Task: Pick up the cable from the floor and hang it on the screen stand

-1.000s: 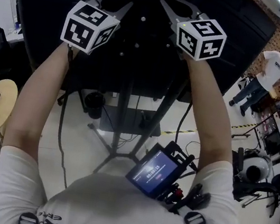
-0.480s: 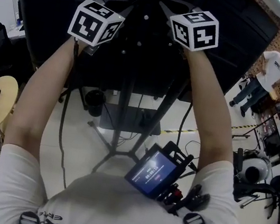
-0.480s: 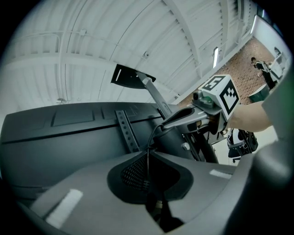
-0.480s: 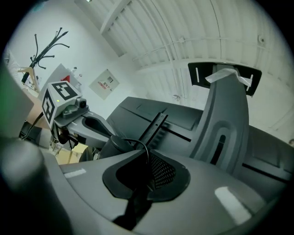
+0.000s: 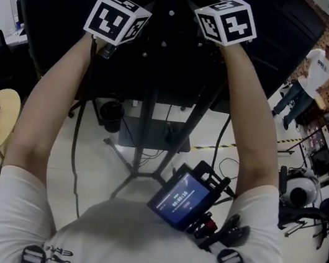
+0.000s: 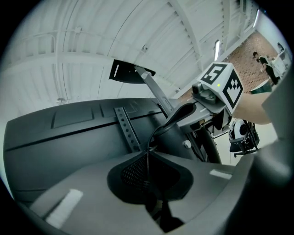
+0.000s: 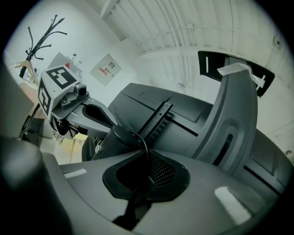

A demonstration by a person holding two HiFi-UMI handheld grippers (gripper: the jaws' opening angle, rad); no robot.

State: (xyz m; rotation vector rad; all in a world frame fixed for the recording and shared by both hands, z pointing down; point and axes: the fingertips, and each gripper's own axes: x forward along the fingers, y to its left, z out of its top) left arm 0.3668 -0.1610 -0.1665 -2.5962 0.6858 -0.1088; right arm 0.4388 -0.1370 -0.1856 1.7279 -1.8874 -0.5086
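Change noted: in the head view I have brought both grippers further in over the dark back of the screen (image 5: 56, 33) and closer together, toward the pole of the screen stand (image 5: 146, 118). The right gripper (image 7: 147, 158) has just nipped its jaws a little tighter, with the cable (image 7: 143, 138) between them. Meaning, as I judge it: the cable is off the floor and being presented to the stand; hanging is not yet complete; I cannot tell whether the strand touches any part of the stand.

Tongs: the left gripper (image 6: 149, 158) stands narrow, pinched on the same cable; the right likewise. The short span runs from one gripper across to the other, behind the screen.

Materials: the cable is thin, black and flexible, curving freely; the pads (image 6: 133, 172) carry a fine mesh texture; the screen back is matte moulded plastic with shallow recessed panels; a perforated metal rail (image 6: 128, 131) runs up it; the jaws are smooth grey plastic, broad and rounded.
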